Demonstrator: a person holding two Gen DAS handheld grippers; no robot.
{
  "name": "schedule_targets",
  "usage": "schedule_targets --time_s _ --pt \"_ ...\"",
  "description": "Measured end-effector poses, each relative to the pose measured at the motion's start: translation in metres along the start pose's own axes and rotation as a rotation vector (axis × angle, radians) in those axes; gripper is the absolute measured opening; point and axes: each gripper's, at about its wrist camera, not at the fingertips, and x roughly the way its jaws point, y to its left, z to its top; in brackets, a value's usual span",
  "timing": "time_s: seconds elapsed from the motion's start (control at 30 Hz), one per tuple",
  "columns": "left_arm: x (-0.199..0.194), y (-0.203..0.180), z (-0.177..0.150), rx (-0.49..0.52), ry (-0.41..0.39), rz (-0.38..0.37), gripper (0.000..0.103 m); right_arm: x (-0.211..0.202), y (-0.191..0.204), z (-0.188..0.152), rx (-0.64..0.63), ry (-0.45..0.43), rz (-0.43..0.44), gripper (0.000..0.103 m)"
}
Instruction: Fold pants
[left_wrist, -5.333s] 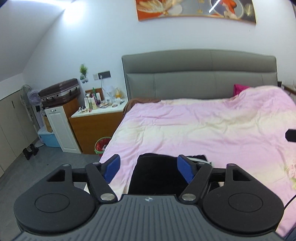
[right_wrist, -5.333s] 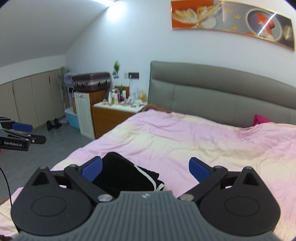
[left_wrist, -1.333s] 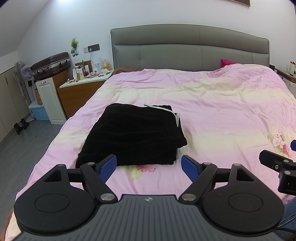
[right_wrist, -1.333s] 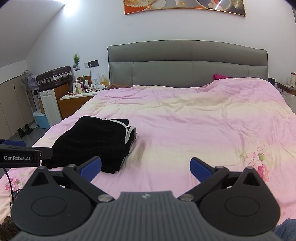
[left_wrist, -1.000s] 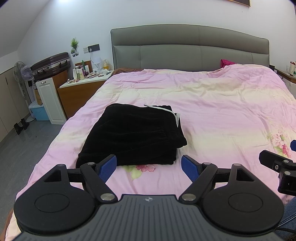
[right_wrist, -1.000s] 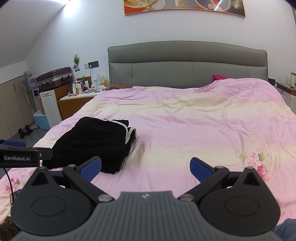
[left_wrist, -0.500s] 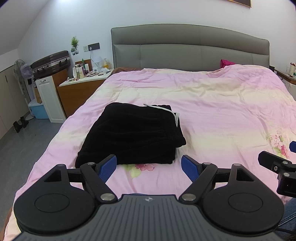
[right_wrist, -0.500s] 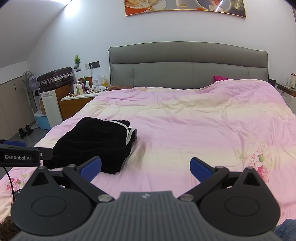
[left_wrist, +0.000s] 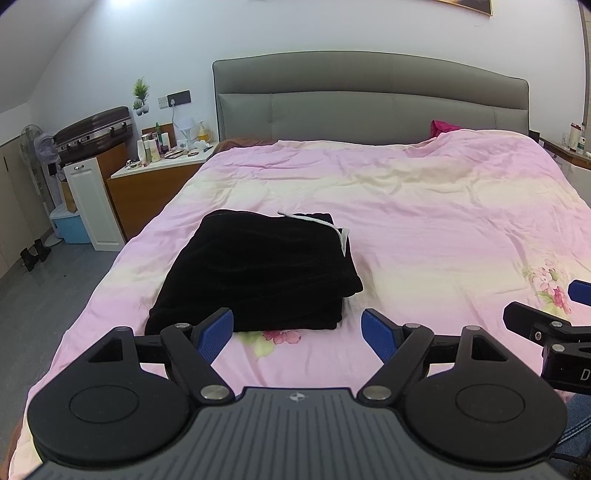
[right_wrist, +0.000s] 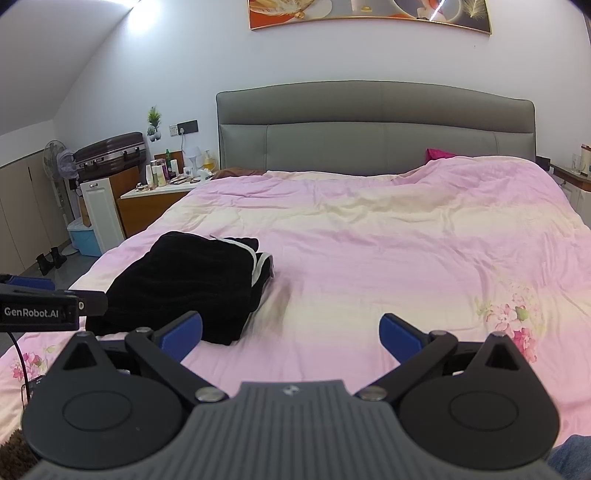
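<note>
Pants (left_wrist: 255, 269) folded in compact stack on pink bed (left_wrist: 424, 229) – left wrist view: left gripper (left_wrist: 297, 332) wide, empty, short of stack. Right wrist view: right gripper (right_wrist: 291, 330) wide, empty, pants off to its left. Fold looks done – next prob. nothing but retreat.

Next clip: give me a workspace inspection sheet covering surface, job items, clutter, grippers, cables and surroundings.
Surface: pink quilted bed cover, lightly wrinkled.
Job's things: black folded pants with white trim, compact stack lying flat on the cover, nothing gripping it.
Clutter: nothing seen on the cover.
Grippers: left hand-held gripper open, empty; right hand-held gripper open, empty.
Cables: thin black cable below the left unit.
Surroundings: grey padded headboard; wooden nightstand crowded with bottles; brown suitcase.
</note>
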Motion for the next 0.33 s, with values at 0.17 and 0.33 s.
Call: schedule_targets --time_s 0.17,0.33 --pt "-0.0015 0.0000 0.0002 0.002 -0.004 -0.003 0.092 0.0000 -0.0003 0.0000 0.002 -0.002 0.000 0.098" --pt "-0.0051 -0.0028 -0.0016 0.011 -0.019 -0.003 0.092 -0.0003 -0.0014 -0.0005 0.005 -0.003 0.001 0.098"
